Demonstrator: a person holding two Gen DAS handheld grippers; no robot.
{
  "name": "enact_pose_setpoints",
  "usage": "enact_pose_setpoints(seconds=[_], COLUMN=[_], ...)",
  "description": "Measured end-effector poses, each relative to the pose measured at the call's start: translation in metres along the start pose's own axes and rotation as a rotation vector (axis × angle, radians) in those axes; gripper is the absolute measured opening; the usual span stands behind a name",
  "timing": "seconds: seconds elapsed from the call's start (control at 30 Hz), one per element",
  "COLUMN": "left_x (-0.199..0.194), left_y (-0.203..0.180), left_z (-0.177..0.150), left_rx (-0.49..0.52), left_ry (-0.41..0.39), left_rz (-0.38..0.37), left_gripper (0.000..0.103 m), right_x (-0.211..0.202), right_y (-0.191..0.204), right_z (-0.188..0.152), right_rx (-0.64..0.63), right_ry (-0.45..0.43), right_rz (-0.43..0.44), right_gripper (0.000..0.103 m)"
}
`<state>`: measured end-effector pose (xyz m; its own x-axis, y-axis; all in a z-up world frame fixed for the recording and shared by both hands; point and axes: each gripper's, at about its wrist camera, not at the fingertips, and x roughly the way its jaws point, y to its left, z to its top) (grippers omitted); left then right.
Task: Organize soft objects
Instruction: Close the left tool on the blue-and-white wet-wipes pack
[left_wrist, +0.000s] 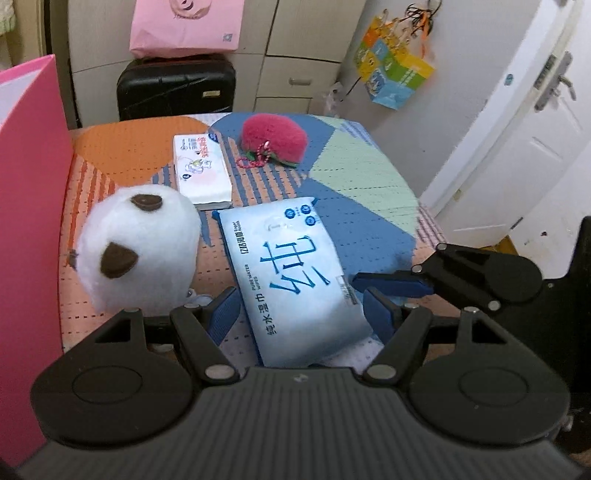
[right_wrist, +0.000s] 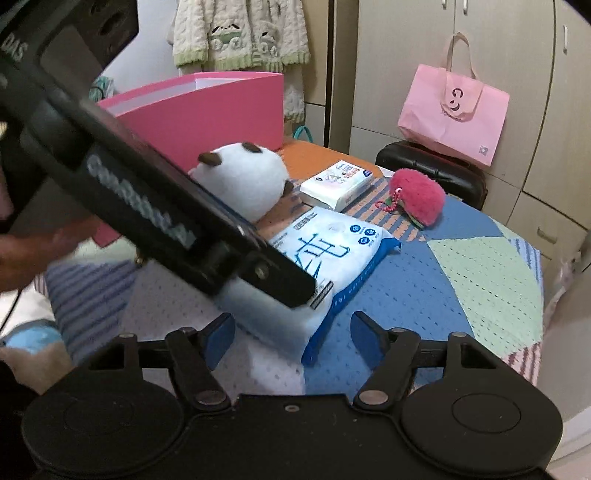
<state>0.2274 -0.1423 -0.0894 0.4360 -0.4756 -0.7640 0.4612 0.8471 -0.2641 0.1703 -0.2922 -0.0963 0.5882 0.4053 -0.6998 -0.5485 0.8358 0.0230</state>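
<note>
Blue, smooth and puffy, the flat plastic pack of wet wipes (left_wrist: 295, 280) lies on the patchwork cloth table (left_wrist: 362, 173). The left gripper (left_wrist: 299, 310) spreads wide around it. The right gripper (right_wrist: 293, 332) gapes too, holding nothing. A fluffy round white panda toy (left_wrist: 138, 251) sits beside.

Both tools share one build. The left gripper (left_wrist: 297, 314) has a ribbed dark-grey body, black linkage arms with round silver pivot pins, and blue fingertip pads (left_wrist: 380, 314). The right gripper (right_wrist: 293, 332) matches. White lettering marks the left tool's black casing.
</note>
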Motion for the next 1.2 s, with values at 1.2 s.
enact_pose_setpoints(seconds=[1.2], left_x=[-0.017], left_y=[-0.019], left_z=[-0.03], left_rx=[0.095], left_ry=[-0.012], left_rz=[-0.051], left_gripper=[0.059], right_x=[-0.006], right_y=[0.042], right_z=[-0.015], right_rx=[0.118], right_ry=[-0.124], right_rz=[-0.052], right_gripper=[0.074])
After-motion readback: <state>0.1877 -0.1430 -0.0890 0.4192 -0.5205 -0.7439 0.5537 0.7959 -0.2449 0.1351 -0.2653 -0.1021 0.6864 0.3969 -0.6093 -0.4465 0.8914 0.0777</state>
